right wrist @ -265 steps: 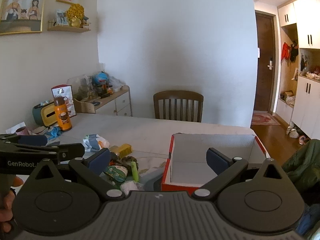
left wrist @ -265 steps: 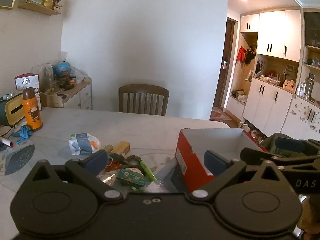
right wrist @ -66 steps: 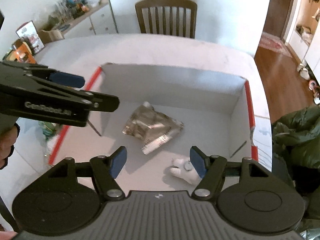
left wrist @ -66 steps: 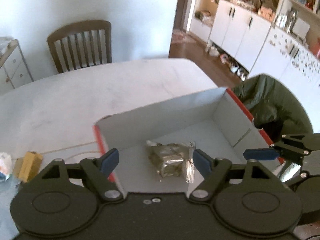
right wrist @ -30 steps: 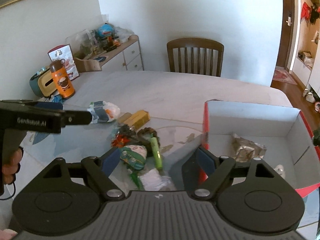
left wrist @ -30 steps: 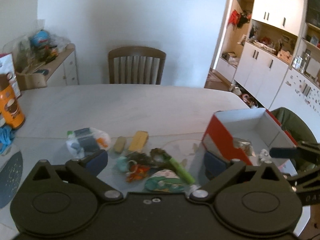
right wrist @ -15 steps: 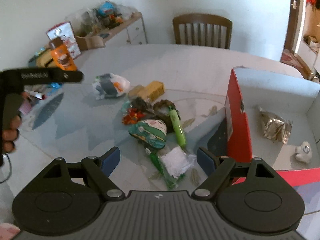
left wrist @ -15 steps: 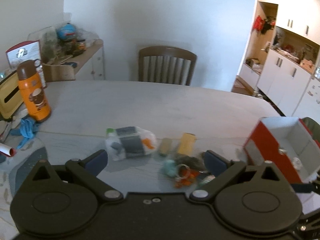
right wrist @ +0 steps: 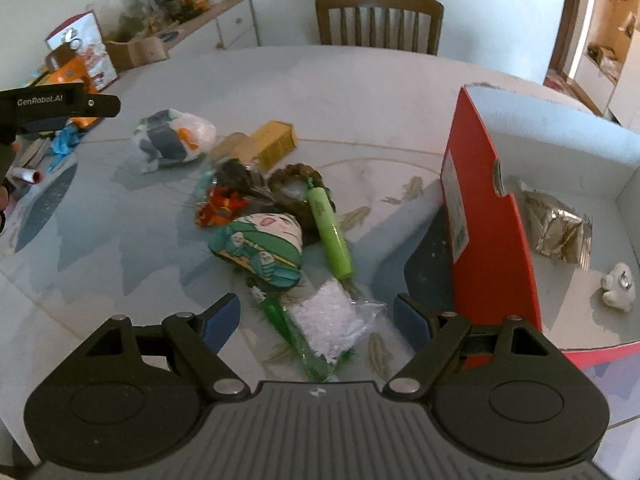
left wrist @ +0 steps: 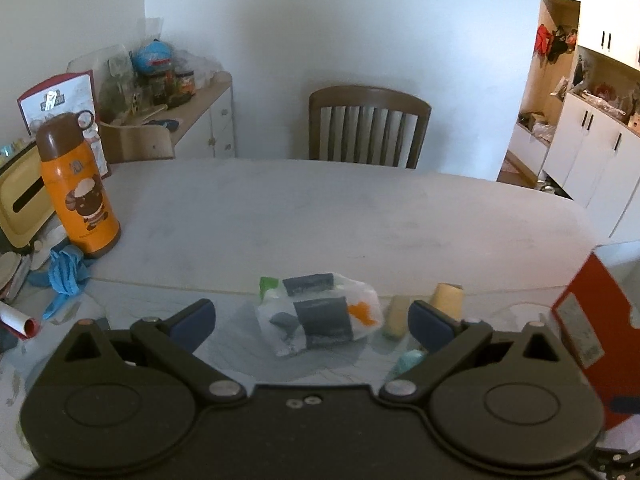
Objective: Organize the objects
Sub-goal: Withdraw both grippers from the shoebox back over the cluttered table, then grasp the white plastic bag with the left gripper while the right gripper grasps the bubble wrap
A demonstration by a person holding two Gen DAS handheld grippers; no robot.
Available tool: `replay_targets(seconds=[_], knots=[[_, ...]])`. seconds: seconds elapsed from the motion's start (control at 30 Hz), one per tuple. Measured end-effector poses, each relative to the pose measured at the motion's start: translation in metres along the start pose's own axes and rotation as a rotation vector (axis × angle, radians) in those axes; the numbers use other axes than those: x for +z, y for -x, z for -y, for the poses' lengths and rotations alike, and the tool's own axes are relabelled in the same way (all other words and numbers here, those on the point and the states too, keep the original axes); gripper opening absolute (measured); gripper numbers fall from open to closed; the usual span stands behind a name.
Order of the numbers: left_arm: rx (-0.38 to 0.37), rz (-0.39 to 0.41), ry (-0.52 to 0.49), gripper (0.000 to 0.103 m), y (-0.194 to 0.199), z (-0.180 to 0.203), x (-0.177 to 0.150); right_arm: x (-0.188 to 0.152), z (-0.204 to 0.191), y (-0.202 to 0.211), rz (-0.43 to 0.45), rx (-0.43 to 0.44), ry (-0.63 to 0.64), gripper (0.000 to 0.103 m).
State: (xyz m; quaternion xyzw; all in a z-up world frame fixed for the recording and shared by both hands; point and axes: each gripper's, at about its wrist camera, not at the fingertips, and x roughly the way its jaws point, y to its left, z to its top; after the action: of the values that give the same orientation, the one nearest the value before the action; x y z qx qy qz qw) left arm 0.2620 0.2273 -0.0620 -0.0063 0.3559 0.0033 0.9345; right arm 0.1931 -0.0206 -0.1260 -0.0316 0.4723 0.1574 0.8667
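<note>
Swung away from the red box (right wrist: 486,216) (foil packet (right wrist: 556,226) inside). Left gripper (left wrist: 312,320) wide, empty, over white bag (left wrist: 320,320); right gripper (right wrist: 316,322) wide, empty, over clear packet (right wrist: 332,320). Next picks likely.

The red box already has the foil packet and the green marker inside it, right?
Not quite. The right wrist view shows the red box holding the foil packet and a small white figurine; the green marker lies on the table outside it.
</note>
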Motion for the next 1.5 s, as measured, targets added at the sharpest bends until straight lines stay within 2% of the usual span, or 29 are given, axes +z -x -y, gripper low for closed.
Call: replay_targets(seconds=[0.1, 0.3, 0.43, 0.67, 0.73, 0.9, 1.1, 1.23, 1.37, 1.5], knots=[[0.006, -0.009, -0.010, 0.102, -0.011, -0.003, 0.003, 0.002, 0.002, -0.011, -0.011, -0.023, -0.010, 0.084], [0.034, -0.030, -0.028, 0.102, -0.041, -0.009, 0.010, 0.005, 0.006, -0.026, -0.040, -0.042, -0.017, 0.073], [0.051, -0.046, -0.033, 0.102, -0.061, -0.013, 0.017, 0.007, 0.009, -0.030, -0.052, -0.041, -0.033, 0.069], [0.010, -0.127, 0.005, 0.102, -0.102, -0.014, 0.031, 0.008, 0.012, -0.035, -0.076, -0.032, -0.046, 0.066], [0.030, -0.169, 0.048, 0.102, -0.114, -0.019, 0.033, 0.008, 0.012, -0.037, -0.085, -0.031, -0.046, 0.066], [0.061, -0.289, 0.238, 0.102, -0.133, -0.039, 0.029, 0.007, 0.012, -0.039, -0.094, -0.032, -0.038, 0.065], [0.033, -0.392, 0.423, 0.102, -0.140, -0.052, 0.014, 0.006, 0.011, -0.040, -0.097, -0.028, -0.027, 0.065], [0.033, -0.397, 0.431, 0.100, -0.133, -0.045, 0.006, 0.006, 0.013, -0.041, -0.100, -0.019, -0.031, 0.063], [0.020, -0.383, 0.415, 0.086, -0.126, -0.042, 0.003, 0.005, 0.014, -0.042, -0.104, -0.018, -0.041, 0.056], [0.007, -0.379, 0.426, 0.078, -0.117, -0.041, 0.000, 0.004, 0.015, -0.041, -0.108, -0.005, -0.049, 0.049]])
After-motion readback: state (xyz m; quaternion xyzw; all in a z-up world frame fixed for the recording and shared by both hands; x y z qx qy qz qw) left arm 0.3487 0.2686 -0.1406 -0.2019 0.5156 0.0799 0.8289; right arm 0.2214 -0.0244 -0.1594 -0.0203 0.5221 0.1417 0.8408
